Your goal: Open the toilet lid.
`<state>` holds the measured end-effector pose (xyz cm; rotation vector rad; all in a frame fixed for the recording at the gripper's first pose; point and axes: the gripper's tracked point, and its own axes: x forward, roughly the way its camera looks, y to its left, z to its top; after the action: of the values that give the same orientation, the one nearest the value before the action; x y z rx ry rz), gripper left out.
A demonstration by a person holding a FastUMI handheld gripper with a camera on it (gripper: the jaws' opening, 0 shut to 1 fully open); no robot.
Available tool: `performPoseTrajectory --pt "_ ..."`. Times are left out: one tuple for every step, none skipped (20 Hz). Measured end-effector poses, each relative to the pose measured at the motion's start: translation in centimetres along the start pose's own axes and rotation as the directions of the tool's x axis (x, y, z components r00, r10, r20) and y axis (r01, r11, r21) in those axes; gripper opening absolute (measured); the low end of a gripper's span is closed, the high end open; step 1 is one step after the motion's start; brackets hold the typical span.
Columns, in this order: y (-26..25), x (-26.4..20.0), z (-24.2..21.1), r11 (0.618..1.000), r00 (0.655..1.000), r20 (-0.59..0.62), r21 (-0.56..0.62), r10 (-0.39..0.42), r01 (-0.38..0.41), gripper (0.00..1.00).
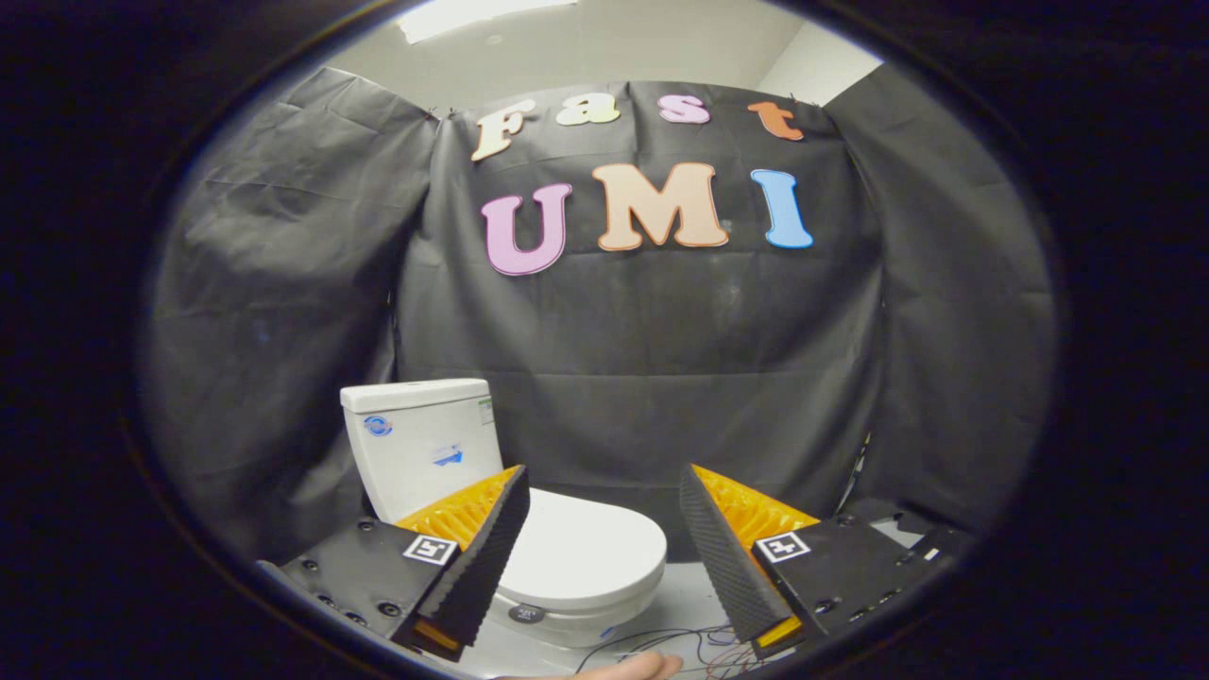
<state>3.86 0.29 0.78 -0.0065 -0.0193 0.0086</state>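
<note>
Spreading wide apart, the two fingers of the gripper (600, 529) are pinching nothing; open air is sitting between them. Each finger is showing a ridged inner pad, and a small square marker (430, 549) is sitting on the block behind the left finger, with a matching one behind the right finger.

Peeking in below the fingers, close to the camera, is part of a hand (628, 669). Just beside it, a tangle of thin wires (675, 644) is lying on the pale floor (694, 590), running toward the base of the right finger.

Sitting just ahead of the fingers, and closer to the left one, is the toilet (567, 604). The left finger is overlapping its near edge in the view, though whether it is touching cannot be told. The toilet lid (581, 552) is lying flat and closed over the bowl, its rounded front pointing into the gap between the fingers. A small dark round button is showing on the front of the bowl under the lid.

Standing upright behind the lid is the white tank (420, 444), capped with its own cover and carrying small blue stickers.

Hanging beyond the toilet, black cloth (661, 378) is forming the wall of the booth, wrinkled and draped around three sides. Above it, a pale ceiling with a bright light panel (472, 14) is showing.
</note>
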Motion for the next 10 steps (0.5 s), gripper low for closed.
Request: performPoseTrajectory --pt "0.0 0.3 -0.2 1.0 1.0 -0.002 0.001 0.0 0.0 0.99" --pt "0.1 0.6 -0.4 1.0 1.0 -0.007 -0.002 -0.001 0.001 0.99" --pt "0.2 0.9 -0.6 1.0 1.0 -0.015 -0.008 0.001 -0.001 0.99" --pt "0.2 1.0 -0.7 1.0 1.0 -0.019 -0.007 0.003 -0.003 0.99" --pt "0.1 1.2 -0.6 1.0 1.0 -0.02 -0.006 0.0 0.0 0.99" --pt "0.0 1.5 -0.4 1.0 1.0 -0.017 -0.005 -0.002 0.002 0.99" --pt "0.0 1.9 -0.1 1.0 1.0 -0.012 -0.002 -0.003 0.003 0.99" --pt "0.0 2.4 0.3 1.0 1.0 -0.008 0.001 -0.007 0.007 0.99" --pt "0.1 2.8 0.7 1.0 1.0 0.0 0.003 -0.005 0.005 0.99" --pt "0.4 3.4 1.5 1.0 1.0 0.017 0.002 -0.002 0.002 0.99"
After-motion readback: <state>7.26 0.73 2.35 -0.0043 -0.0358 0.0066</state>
